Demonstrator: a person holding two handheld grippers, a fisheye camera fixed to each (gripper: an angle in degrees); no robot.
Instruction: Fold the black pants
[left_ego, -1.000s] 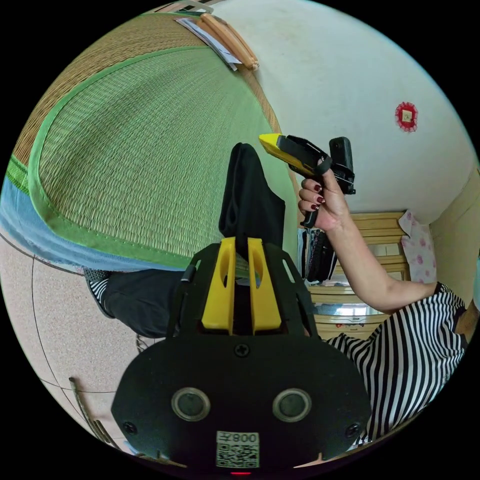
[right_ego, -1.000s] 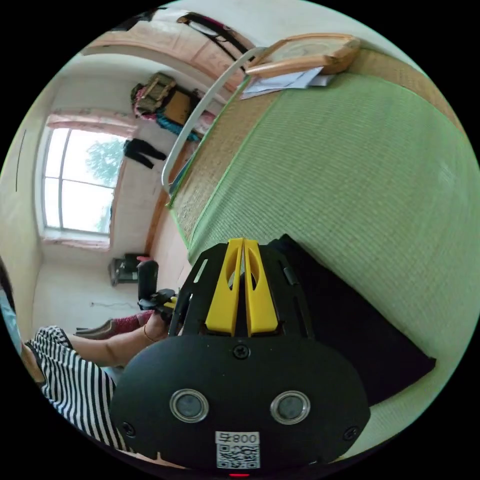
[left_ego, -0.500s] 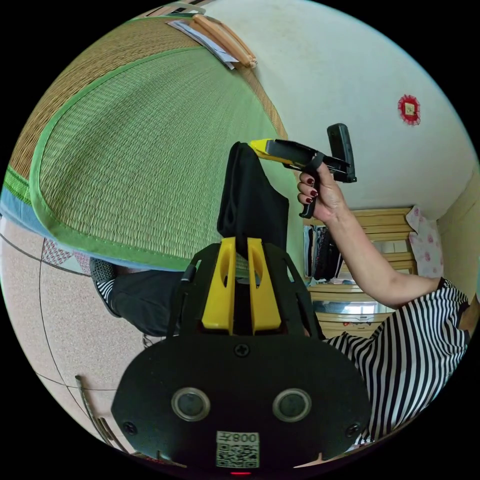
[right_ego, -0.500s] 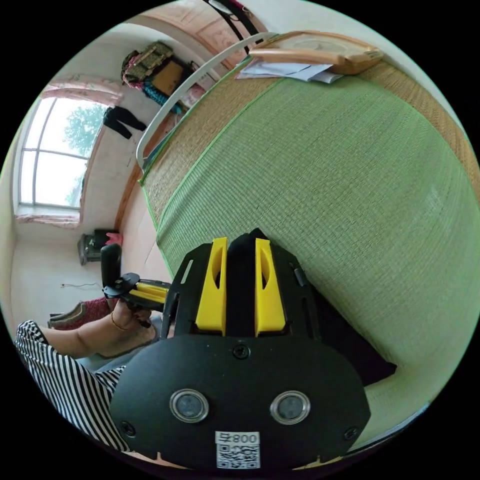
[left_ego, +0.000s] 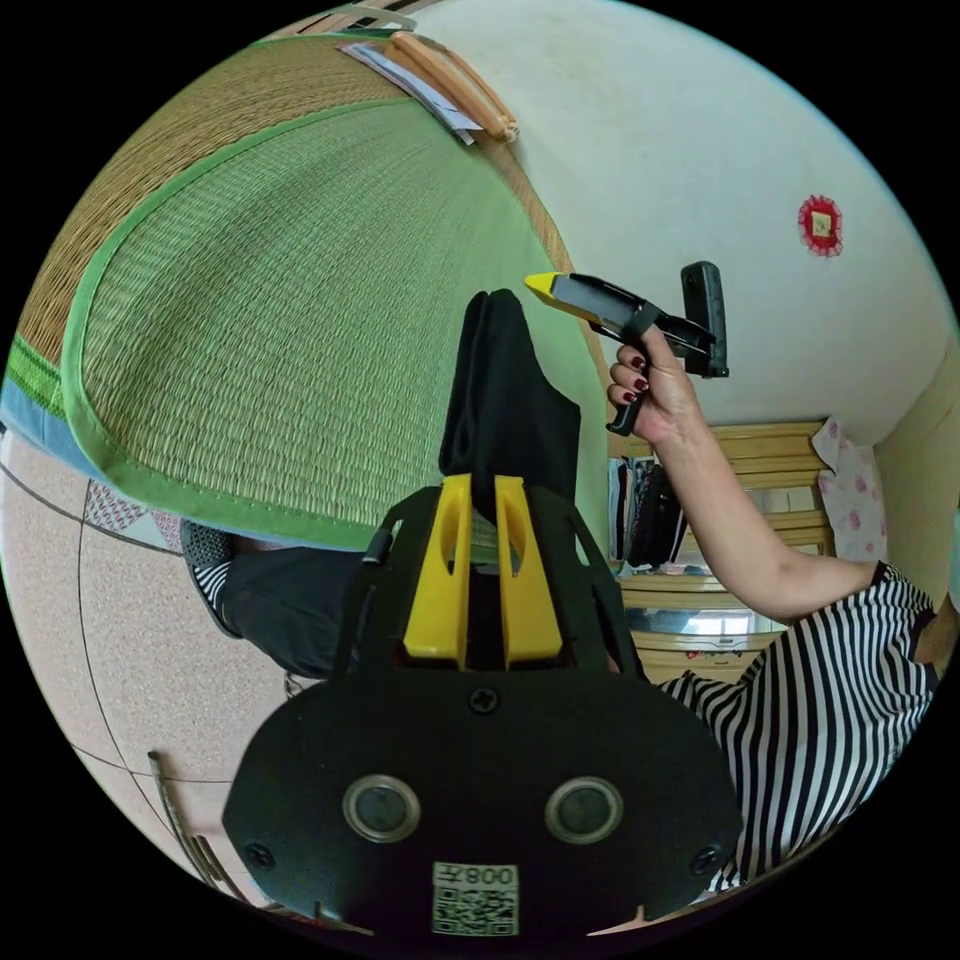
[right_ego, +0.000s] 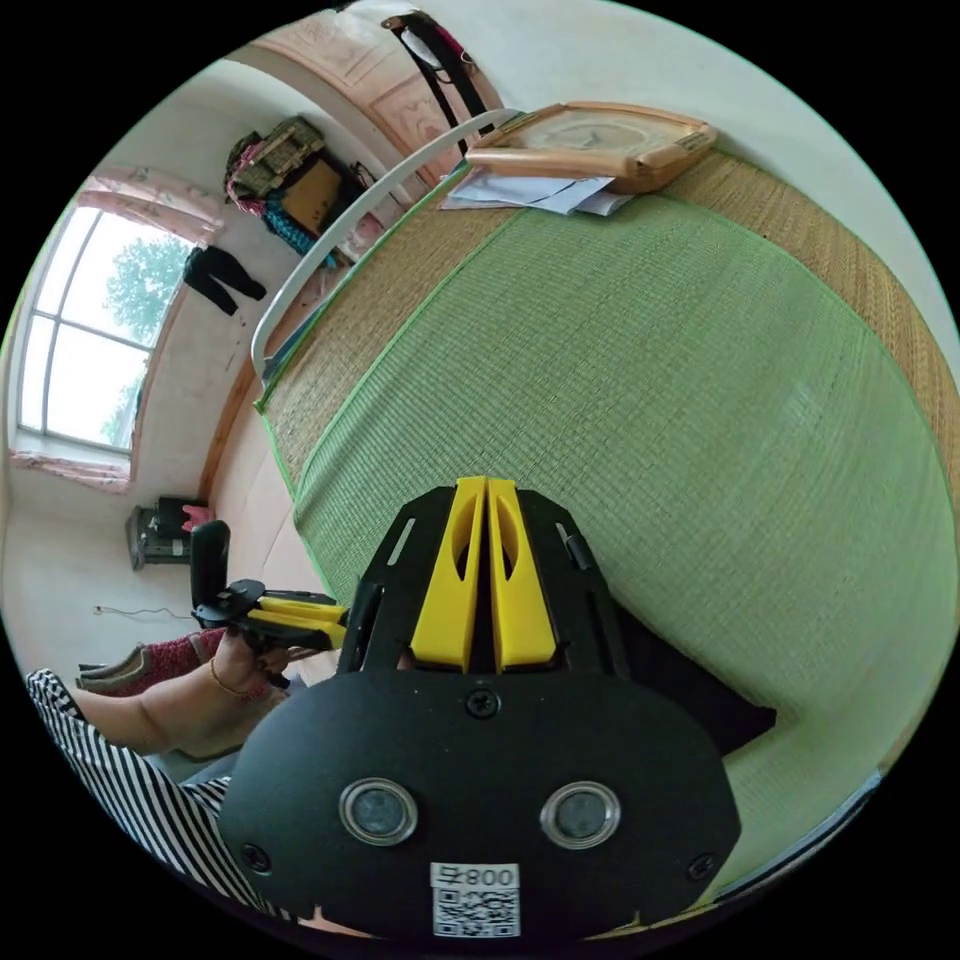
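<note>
The black pants (left_ego: 505, 400) hang folded in a narrow bundle over the green woven mat (left_ego: 280, 300). My left gripper (left_ego: 483, 482) is shut on their lower end, and the cloth rises from between its yellow jaws. A hand holds my right gripper (left_ego: 545, 284) just to the right of the bundle's top, apart from it. In the right gripper view, my right gripper (right_ego: 486, 483) is shut with nothing between its jaws. There, part of the pants (right_ego: 700, 690) shows dark past the gripper body at lower right, and the left gripper (right_ego: 330, 620) sits at the left.
The mat (right_ego: 650, 400) covers a bed with a white rail (right_ego: 330, 270). A wooden frame (right_ego: 590, 140) and papers lie at its far end. A person in a striped top (left_ego: 830, 700) stands beside the bed. Tiled floor (left_ego: 100, 650) and wooden shelves (left_ego: 760, 470) lie beyond.
Half a second ago my right gripper stood open around the top of the pants. It has since shut empty and drawn away to the side. The left gripper keeps its hold.
</note>
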